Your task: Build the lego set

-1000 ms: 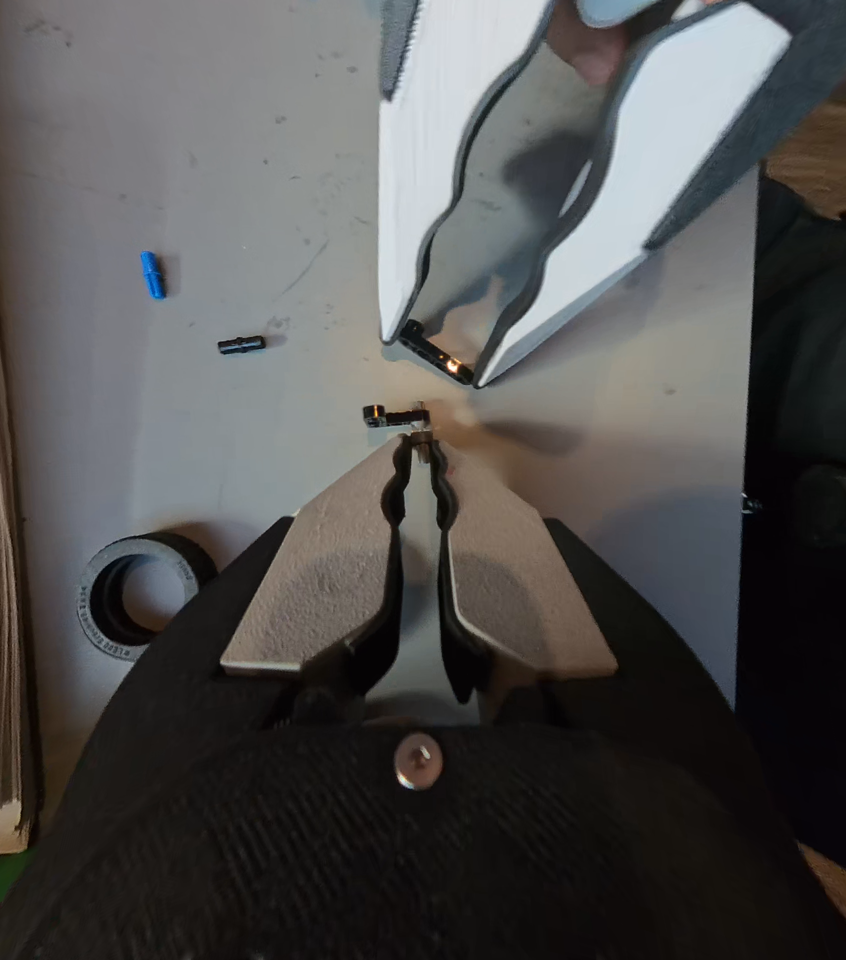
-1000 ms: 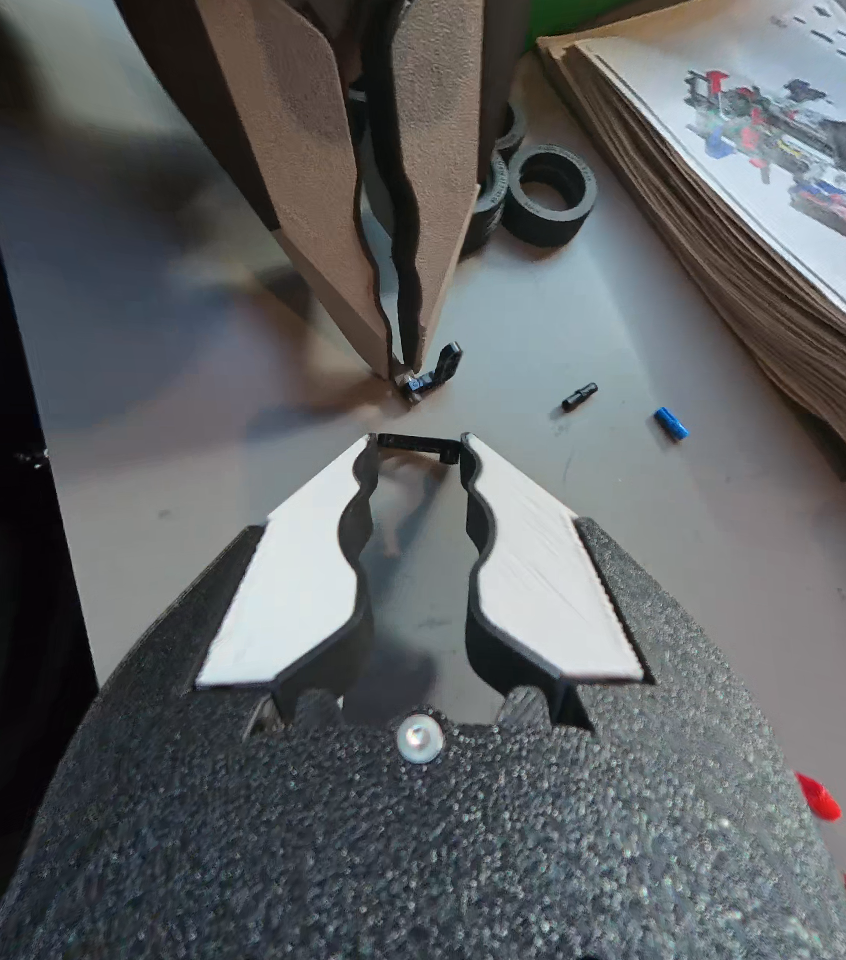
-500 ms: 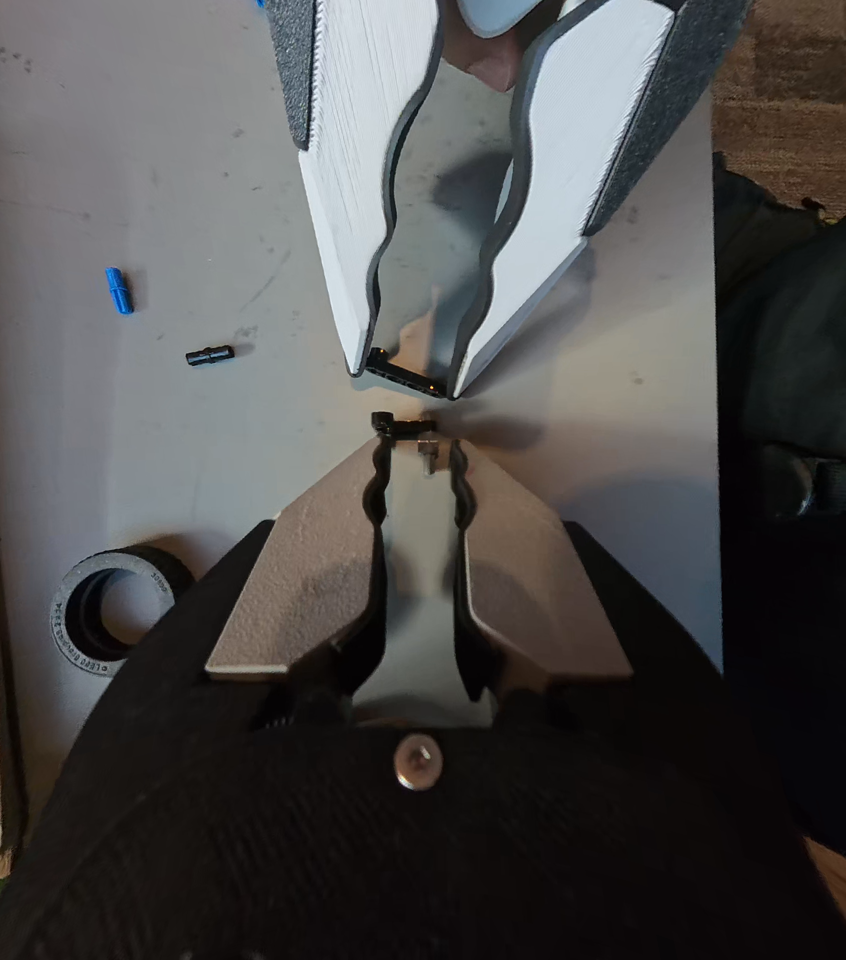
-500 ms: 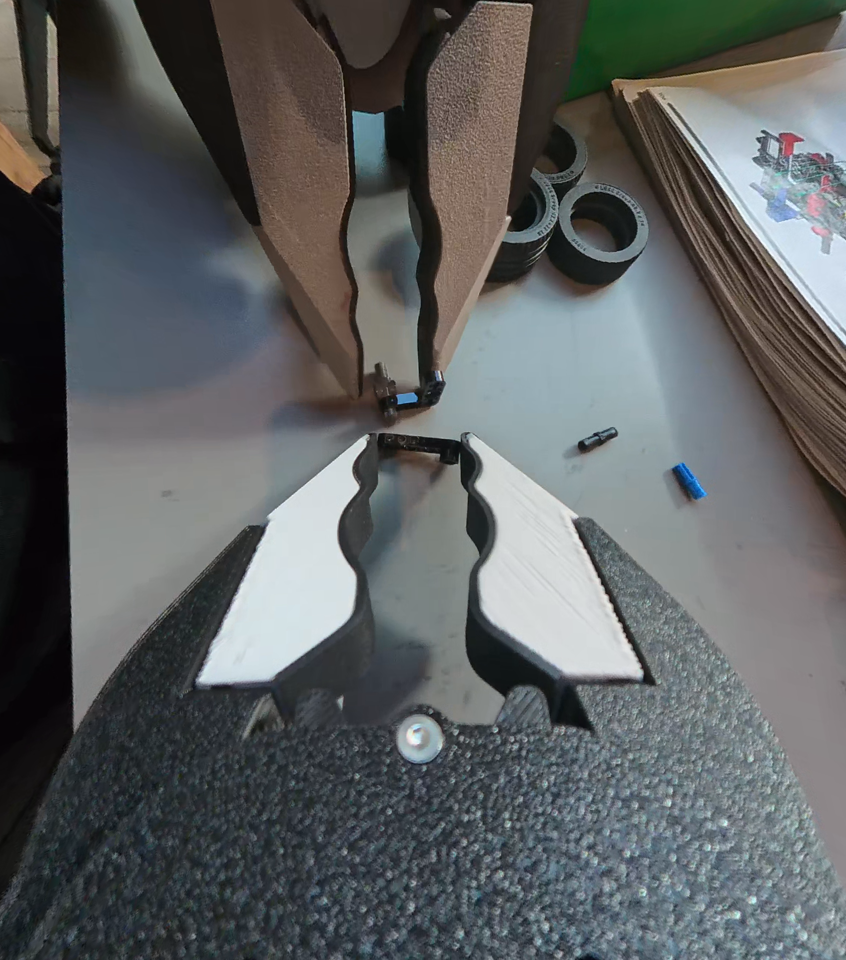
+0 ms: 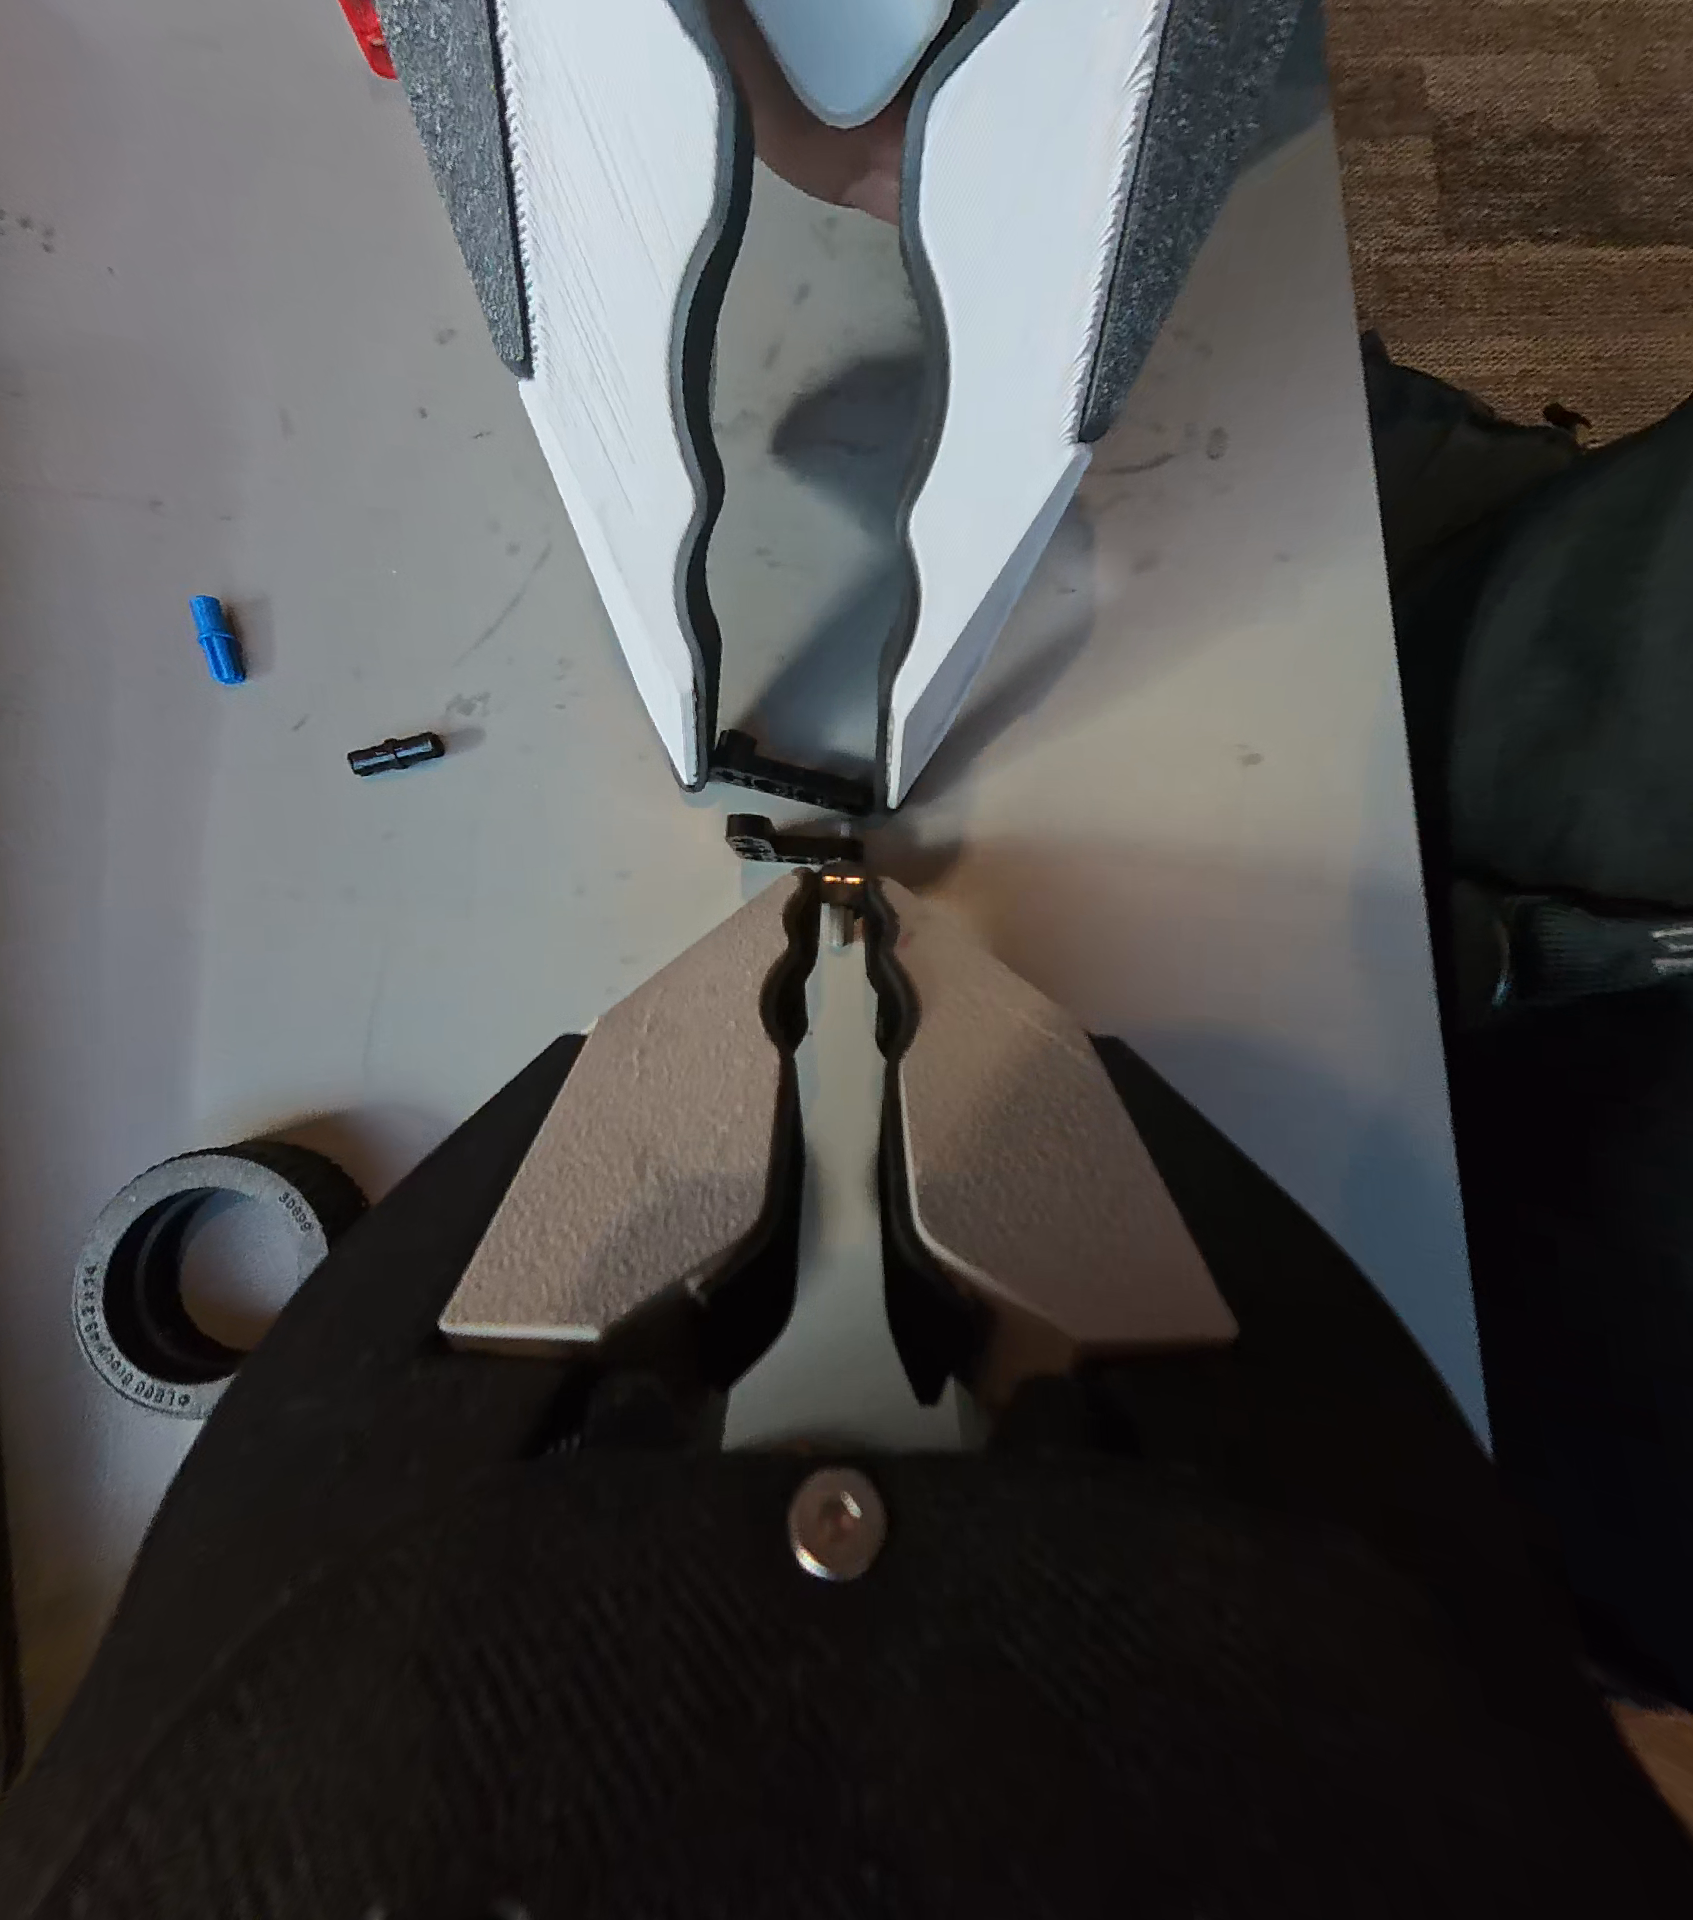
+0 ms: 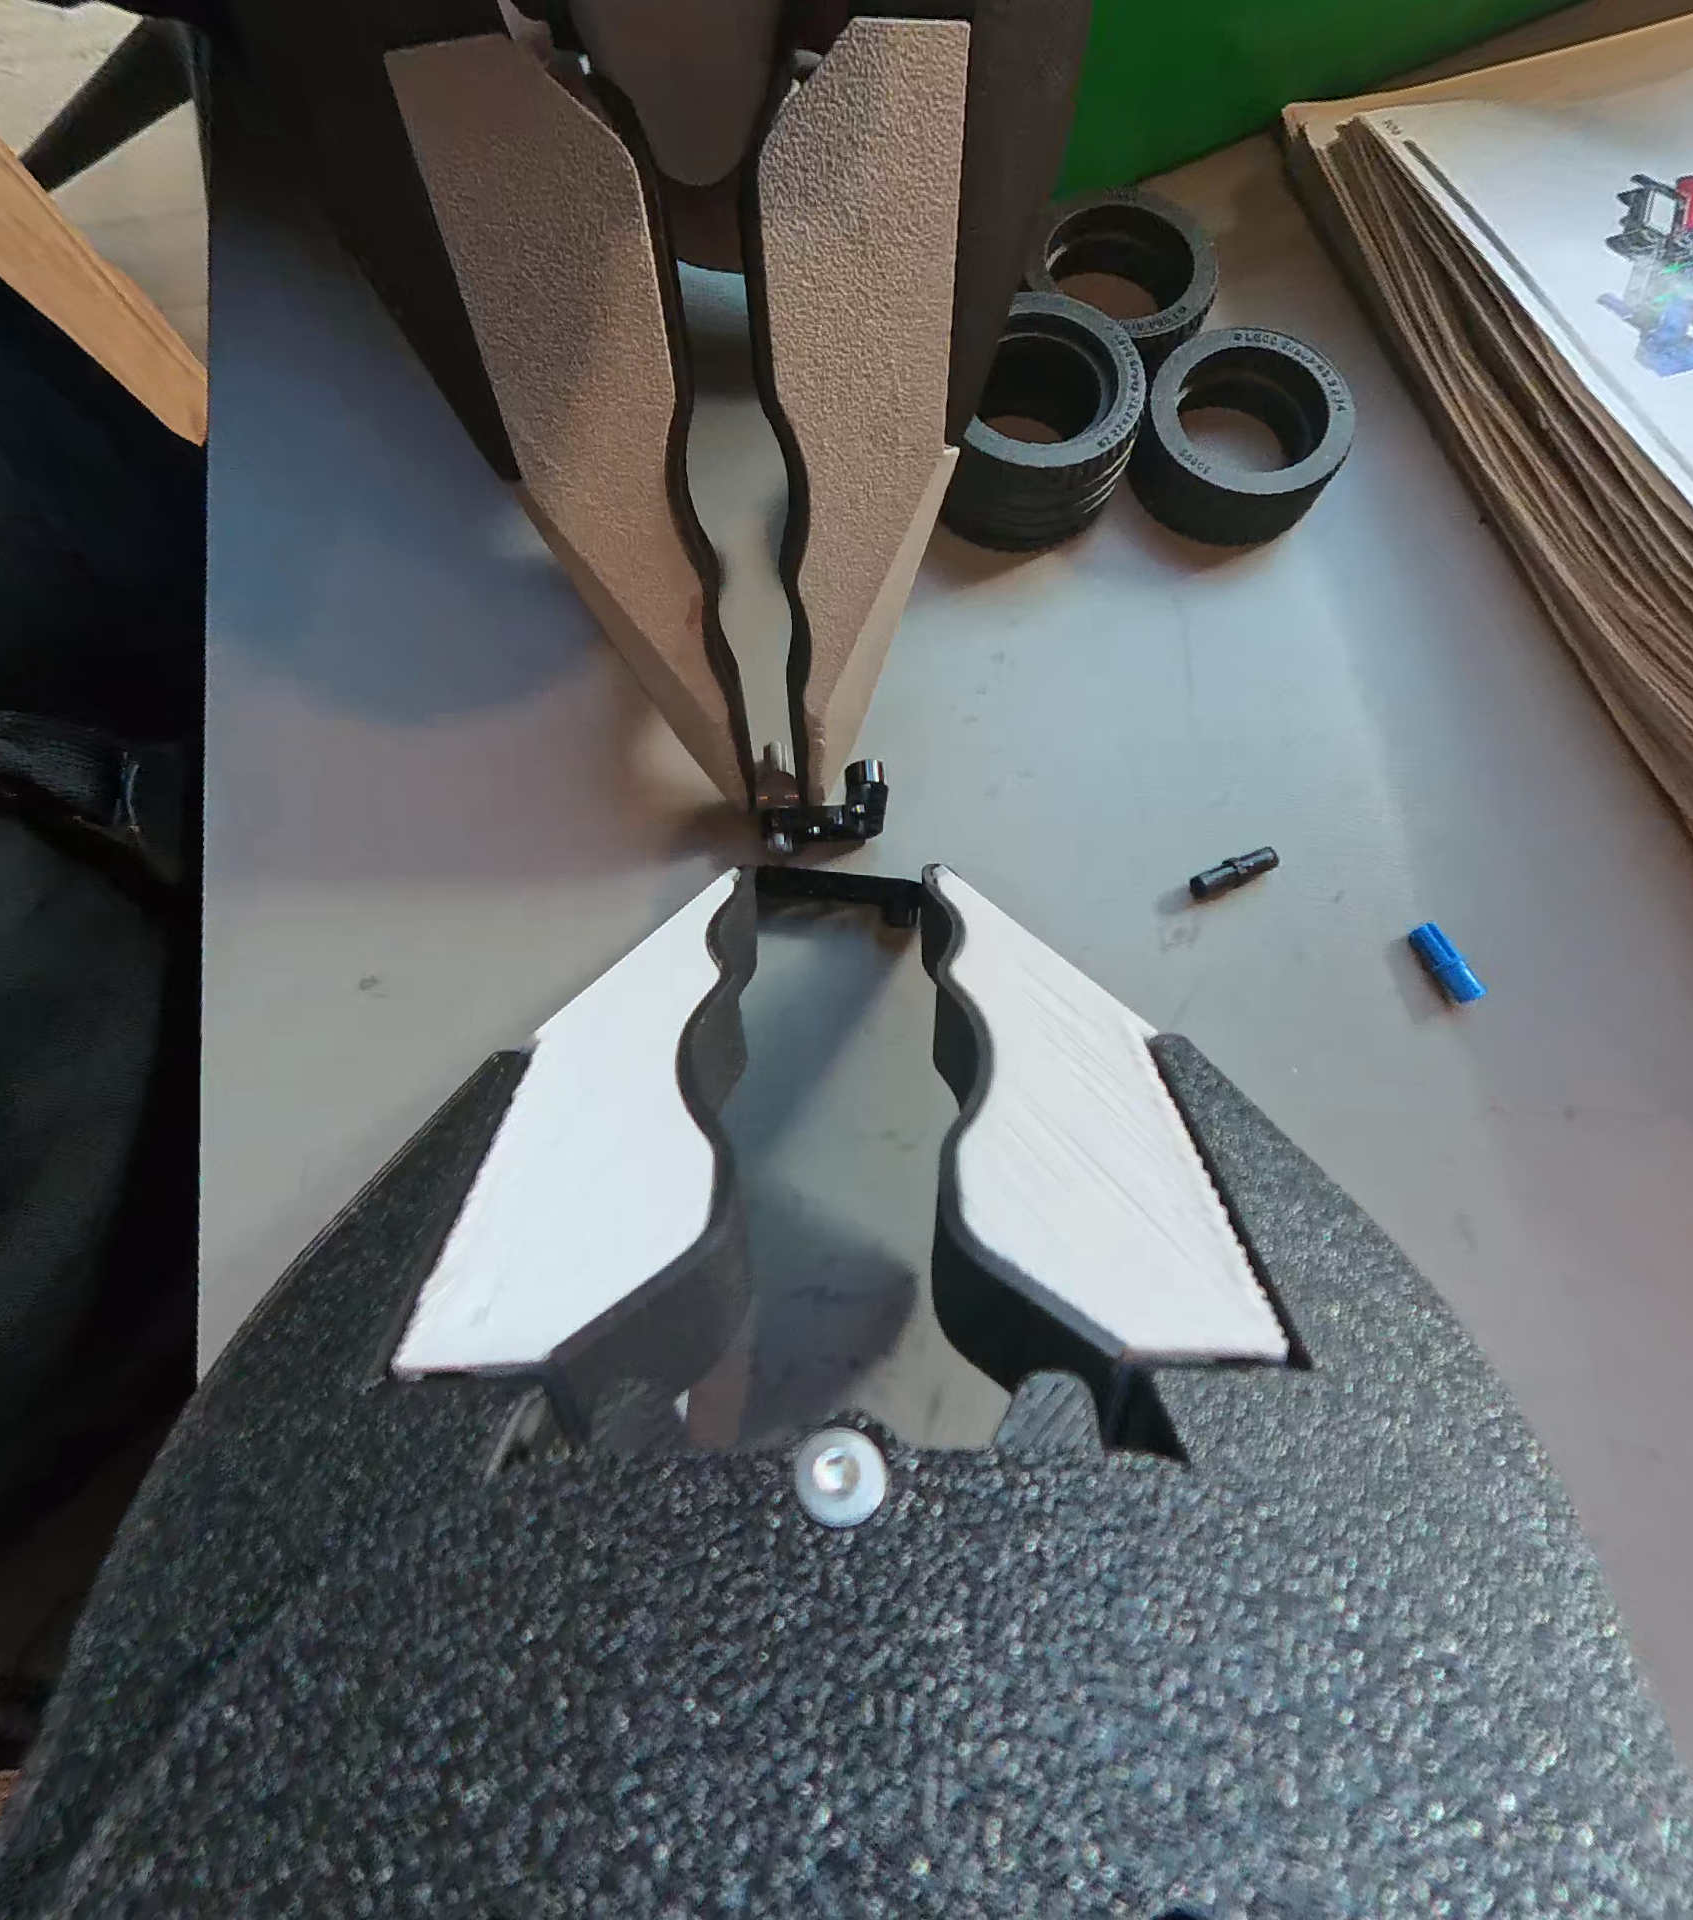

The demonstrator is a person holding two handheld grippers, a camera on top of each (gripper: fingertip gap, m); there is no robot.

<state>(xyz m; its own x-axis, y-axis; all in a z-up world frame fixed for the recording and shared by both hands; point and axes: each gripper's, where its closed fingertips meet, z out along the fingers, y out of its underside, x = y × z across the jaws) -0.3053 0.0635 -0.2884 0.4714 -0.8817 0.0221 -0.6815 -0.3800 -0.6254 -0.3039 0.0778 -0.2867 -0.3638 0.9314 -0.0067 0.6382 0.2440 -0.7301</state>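
My left gripper point(image 5: 837, 896), with tan fingers, is shut on a grey pin point(image 5: 840, 914) that sticks out of a small black connector piece point(image 5: 788, 840). The connector lies crosswise just past its tips, low over the grey table point(image 5: 198, 364). My right gripper point(image 6: 831, 883), with white fingers, is shut on the ends of a short black beam point(image 6: 837, 886) held crosswise. The two grippers face each other tip to tip, and the beam point(image 5: 788, 779) sits a small gap from the connector point(image 6: 821, 816). The left gripper also shows in the right wrist view point(image 6: 774, 774).
A black pin point(image 5: 395, 755) and a blue pin point(image 5: 218, 641) lie loose on the table. Black tyres point(image 6: 1237, 447) stand near a stack of instruction booklets point(image 6: 1548, 436); one tyre point(image 5: 198, 1268) is beside my left gripper. The table edge point(image 5: 1382, 727) borders a dark bag. Less than 4 cm separates the two grippers' tips.
My left gripper opened around the connector half a second ago and has closed again on its grey pin. The right gripper with the beam swung straight to face it.
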